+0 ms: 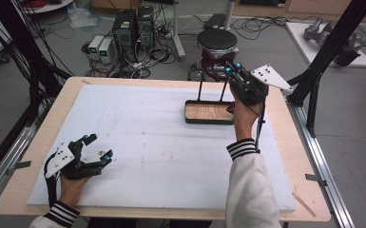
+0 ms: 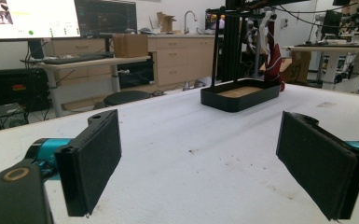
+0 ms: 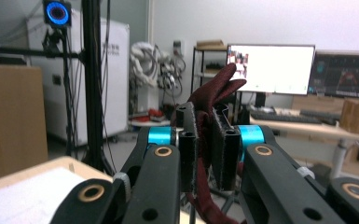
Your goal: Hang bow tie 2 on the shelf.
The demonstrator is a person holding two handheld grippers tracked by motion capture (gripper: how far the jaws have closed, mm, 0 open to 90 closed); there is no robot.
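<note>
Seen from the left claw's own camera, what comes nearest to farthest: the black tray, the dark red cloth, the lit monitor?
1. Black tray with wooden floor, ahead on the white table.
2. Dark red cloth, hanging just behind the tray.
3. Lit monitor, far back, upper left.

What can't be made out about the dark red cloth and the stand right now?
- Dark red cloth: right gripper view, lower part hidden between the right gripper and cut off by the bottom edge.
- High view: cloth too small and partly behind the gripper to tell what garment it is.
- Stand's tray: left gripper view, posts cut off at top; whether the cloth hangs on them is unclear.
</note>
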